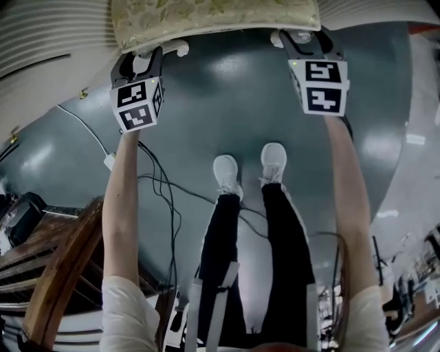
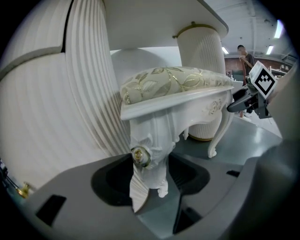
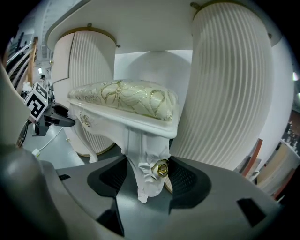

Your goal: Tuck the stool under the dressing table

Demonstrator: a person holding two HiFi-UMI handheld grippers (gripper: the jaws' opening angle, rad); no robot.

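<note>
The stool has a white carved frame and a gold-patterned cushion [image 1: 213,17]; in the head view it sits at the top edge, between the ribbed white pedestals of the dressing table [image 1: 48,41]. My left gripper [image 1: 146,60] is shut on the stool's near left leg [image 2: 149,161], just below its gold rosette. On the other side my right gripper [image 1: 302,42] is shut on the near right leg [image 3: 146,166]. In both gripper views the seat [image 3: 124,101] lies under the tabletop [image 3: 140,28], with a pedestal [image 2: 70,108] close beside it. Each gripper shows at the edge of the other's view.
Black cables [image 1: 161,182] and a white plug [image 1: 109,161] lie on the grey-green floor. My own feet [image 1: 251,172] stand behind the stool. A wooden rail [image 1: 62,261] is at the lower left. A person [image 2: 244,56] stands far off in the room.
</note>
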